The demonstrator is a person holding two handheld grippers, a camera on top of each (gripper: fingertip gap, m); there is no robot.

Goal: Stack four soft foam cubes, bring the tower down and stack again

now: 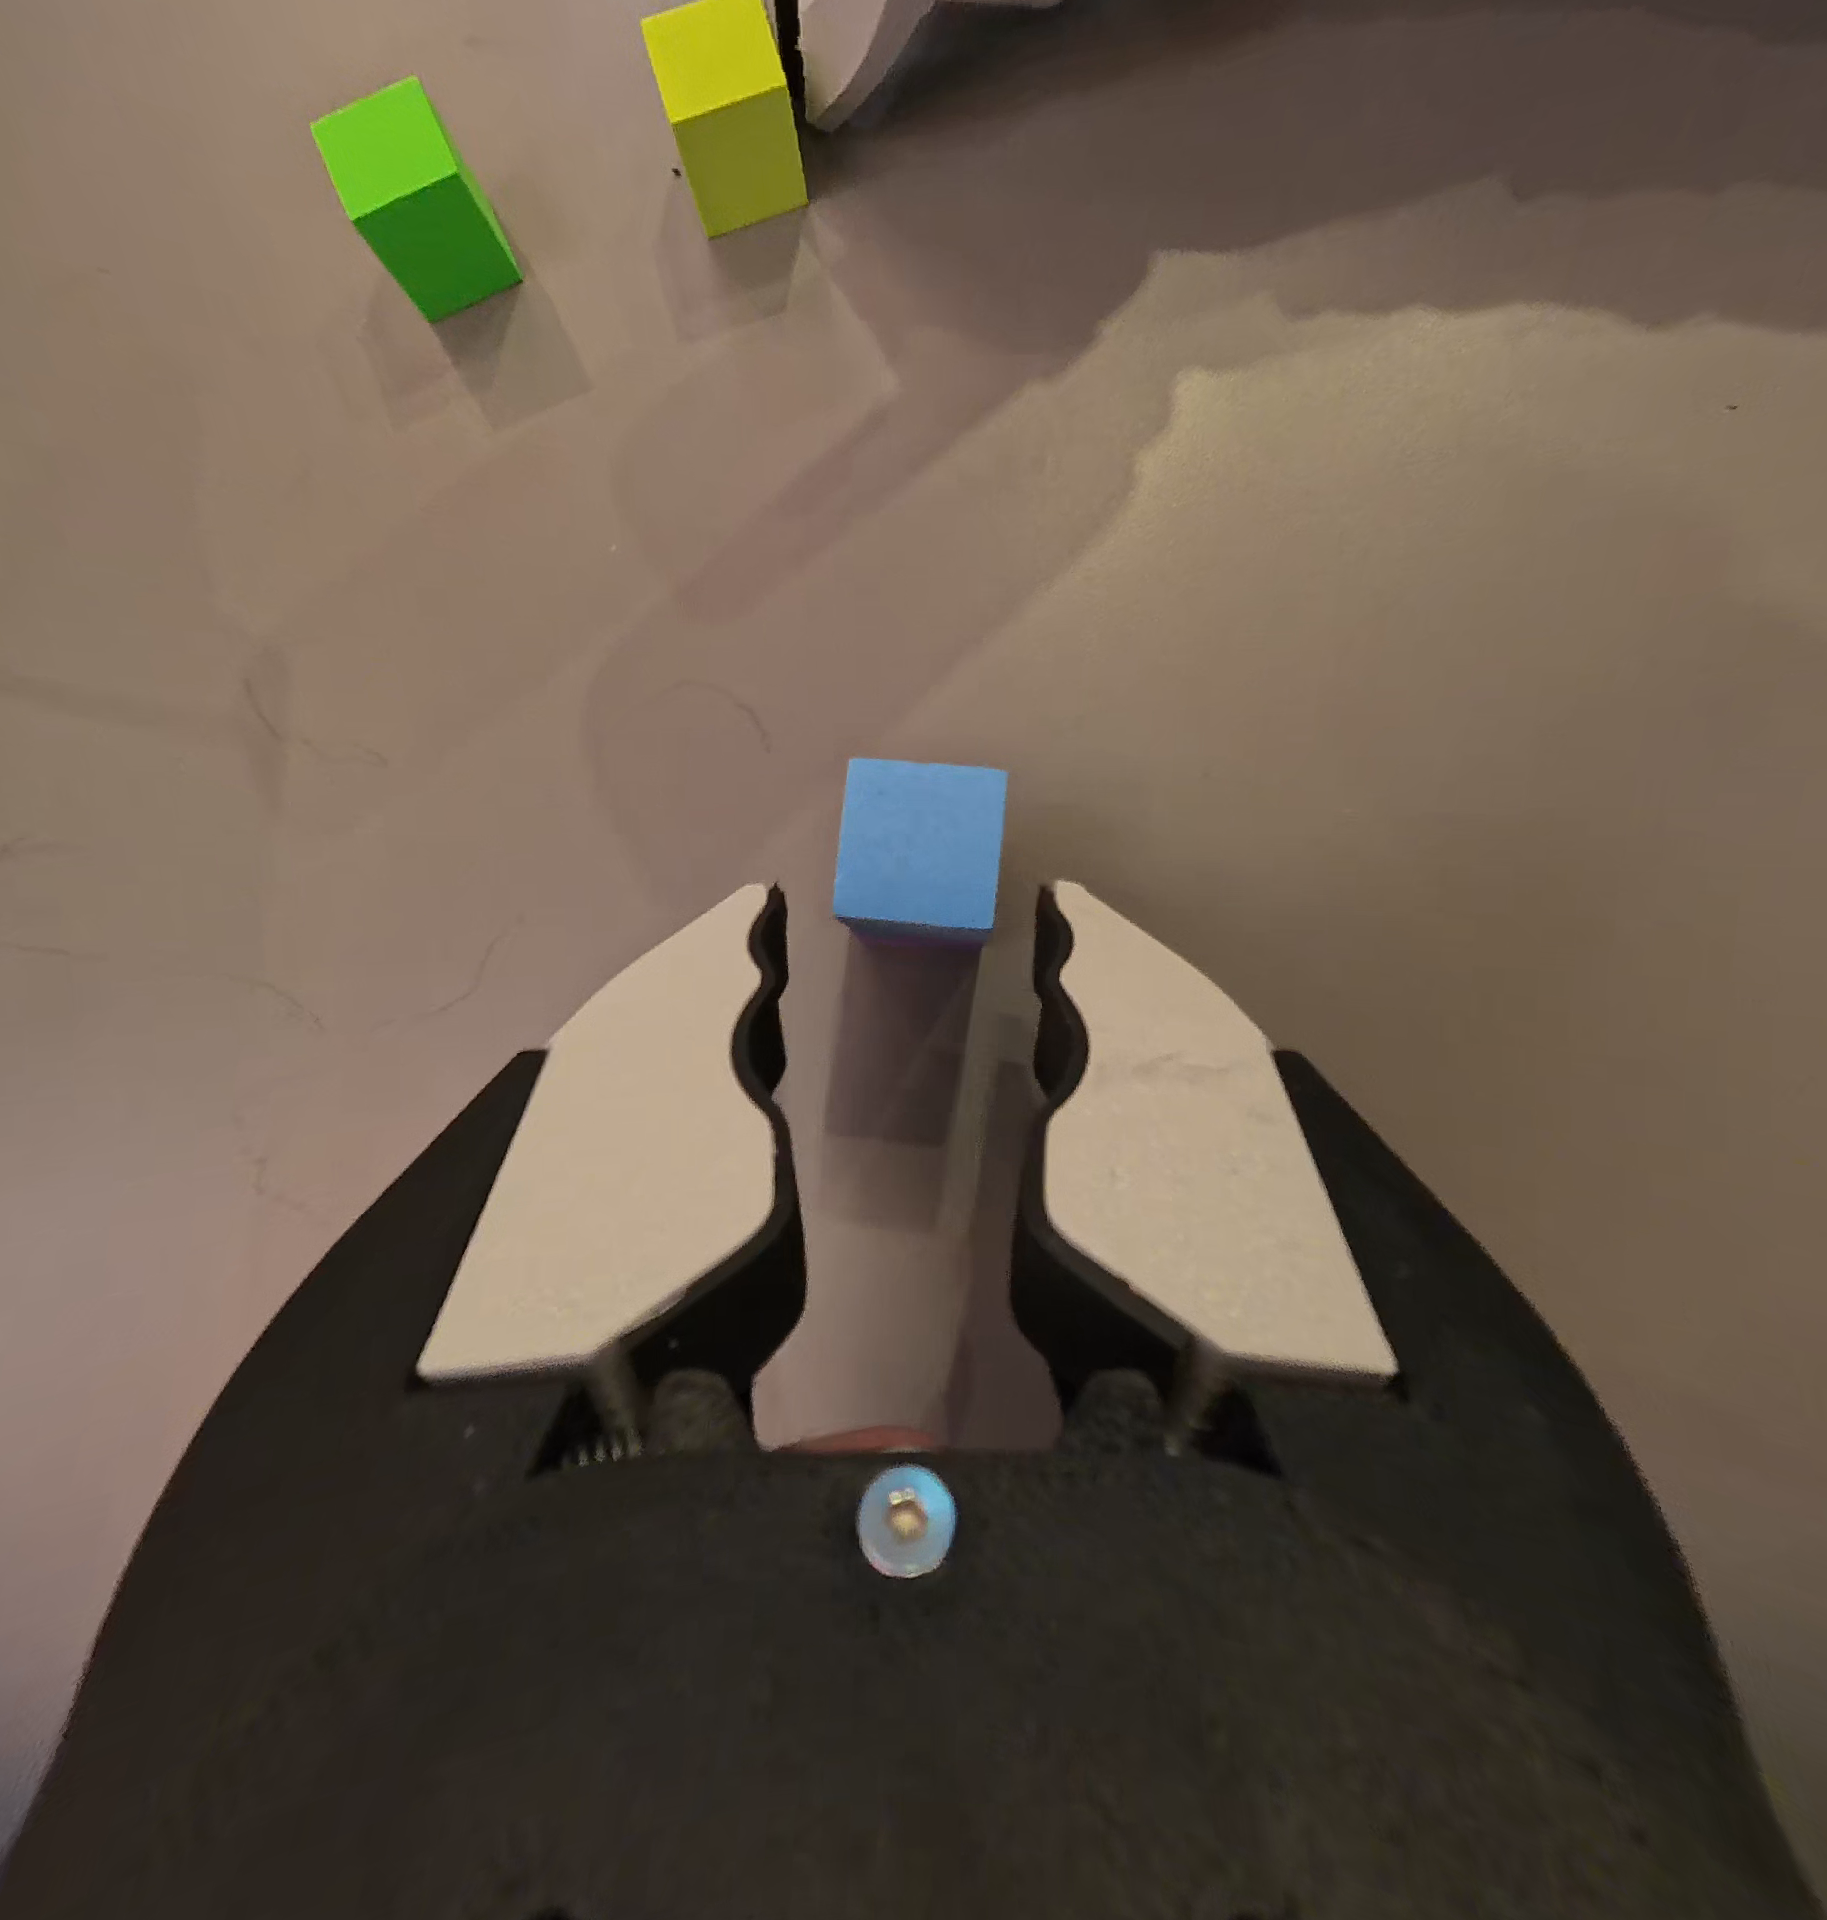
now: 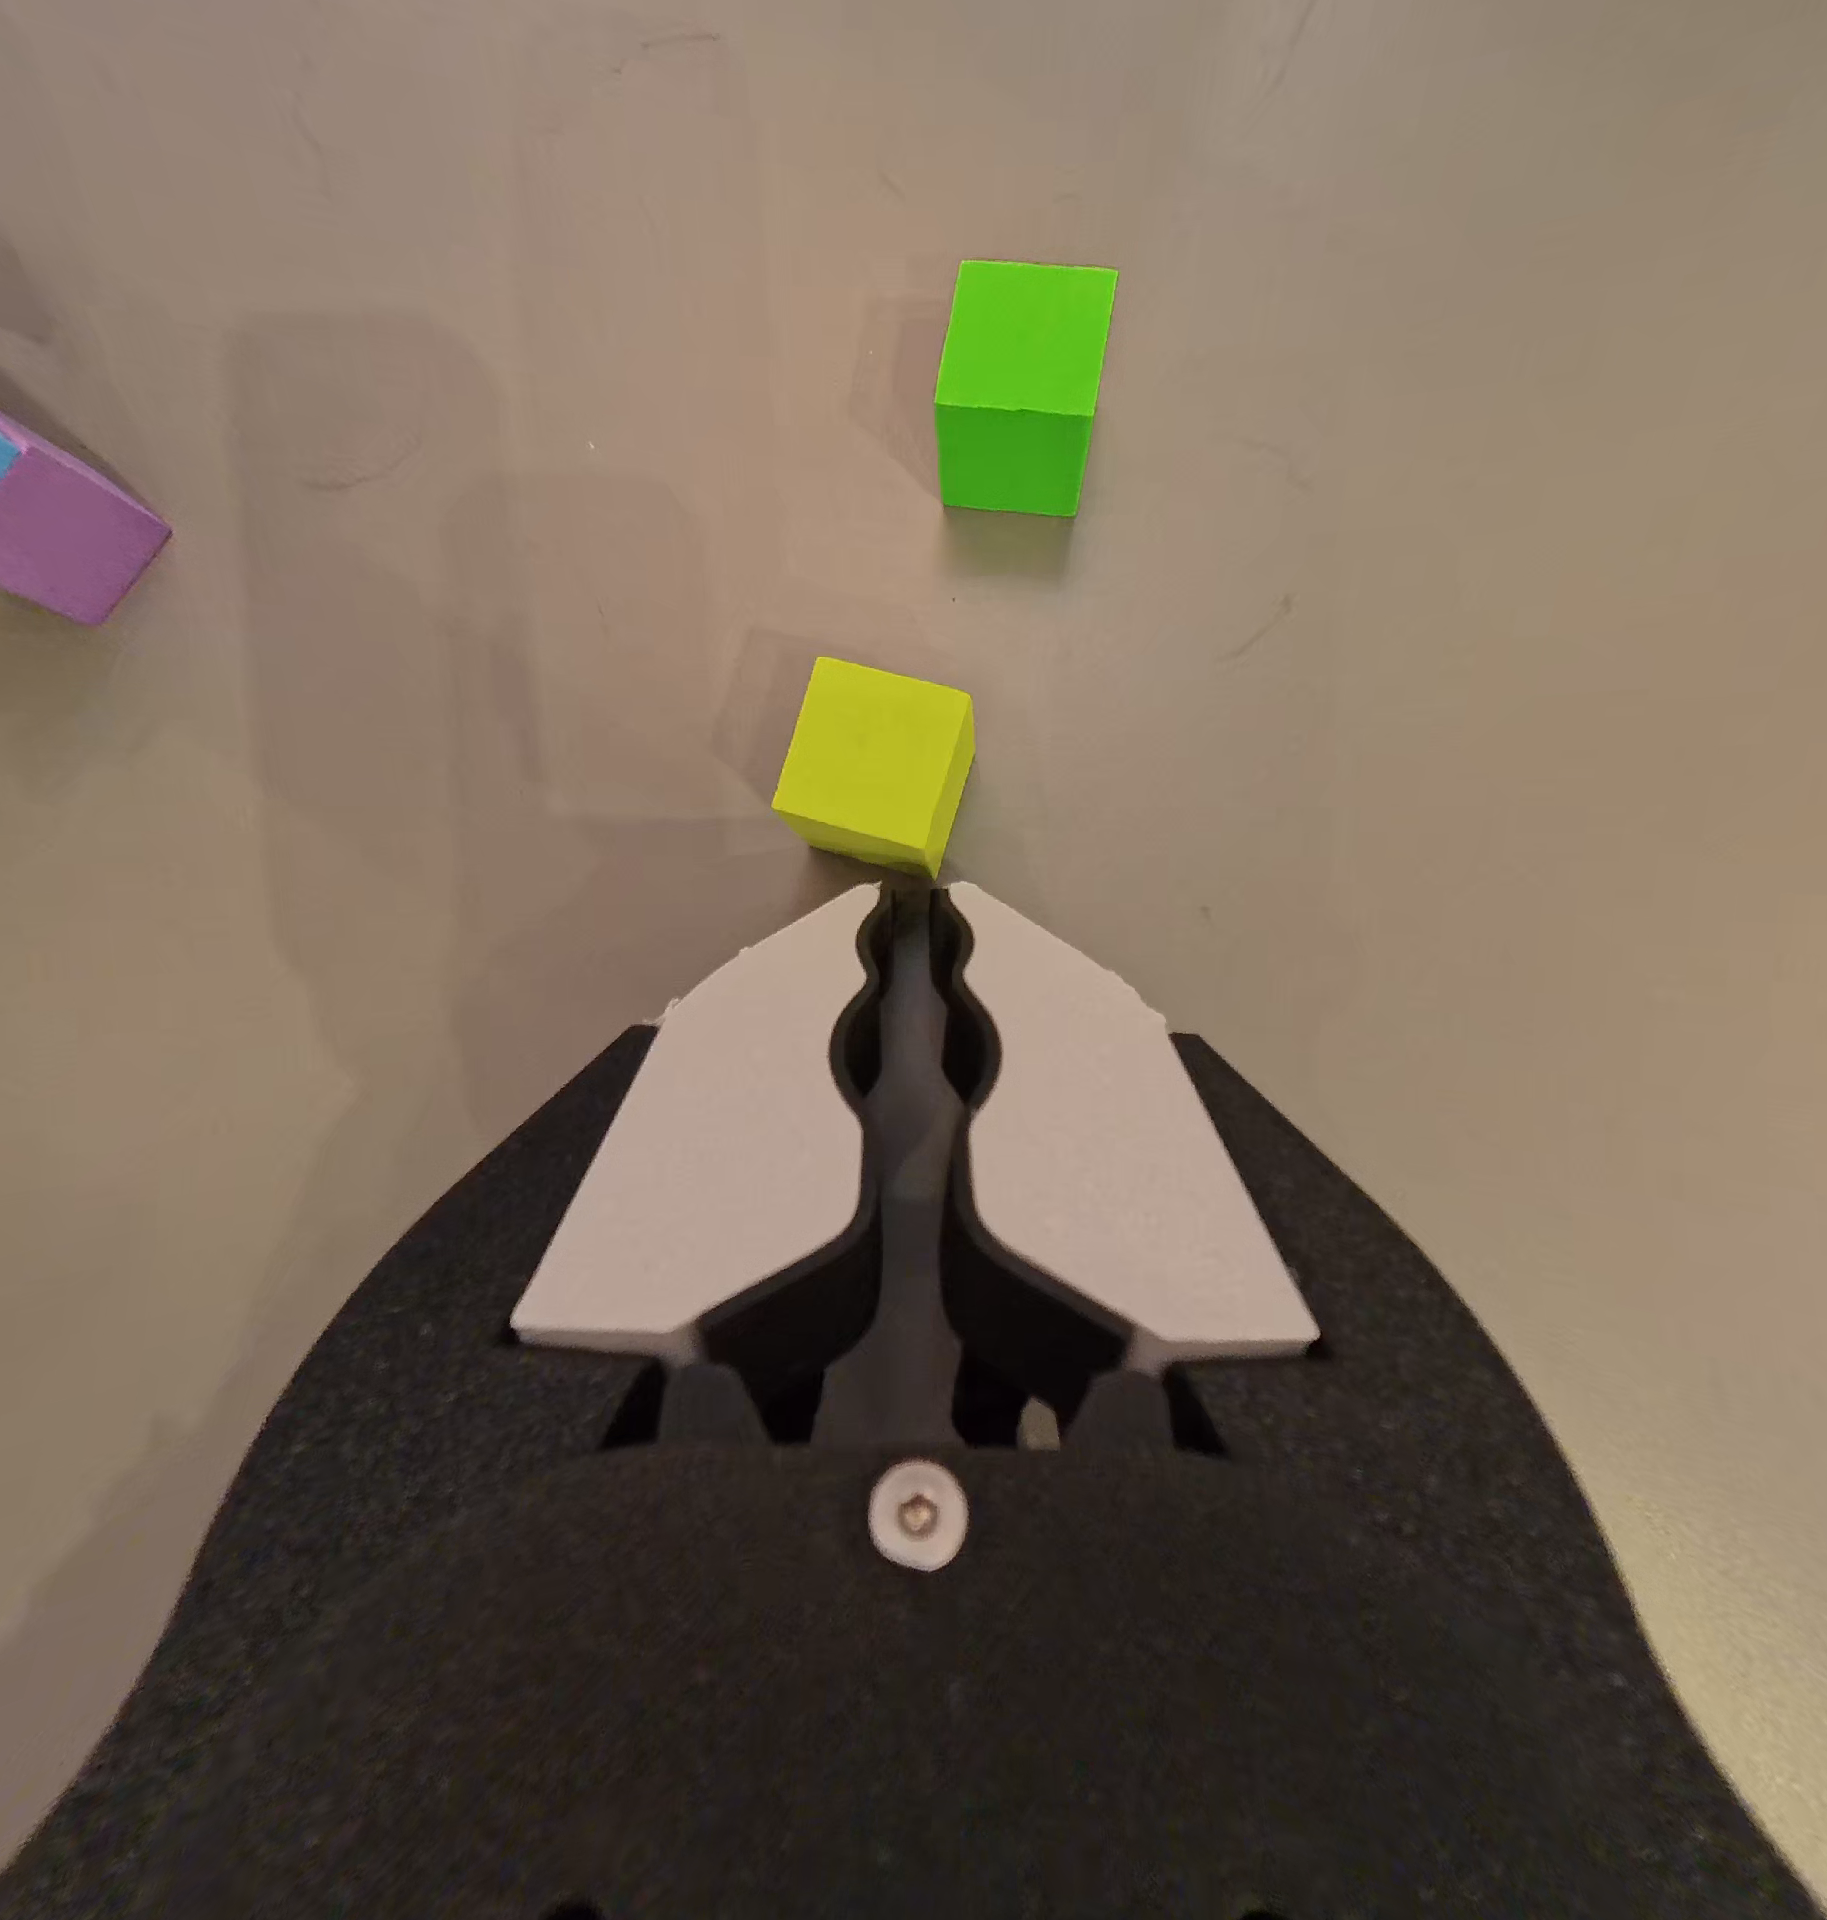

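Blue cube (image 1: 919,844) stacked squarely on a purple cube (image 2: 57,540), their long axis upright on the grey table (image 1: 1408,727). Left gripper (image 1: 909,904): fingers apart, not touching it. Right gripper (image 2: 914,894): fingers nearly together, bare, just before the yellow cube (image 2: 873,769); green cube (image 2: 1023,384) beyond.

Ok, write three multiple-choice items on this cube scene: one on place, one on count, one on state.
1. Where is the blue cube?
A. On the purple cube
B. On the green cube
C. Alone on the table

2. How many cubes are in view?
A. Two
B. Four
C. Six

3. The left hand-held gripper is:
A. Open, holding nothing
B. Clamped on green
C. Clamped on the yellow cube

Key: 1 A, right wrist view shows blue atop purple. 2 B, blue, purple, green, yellow. 3 A, gaps show between both fingers and the blue cube.
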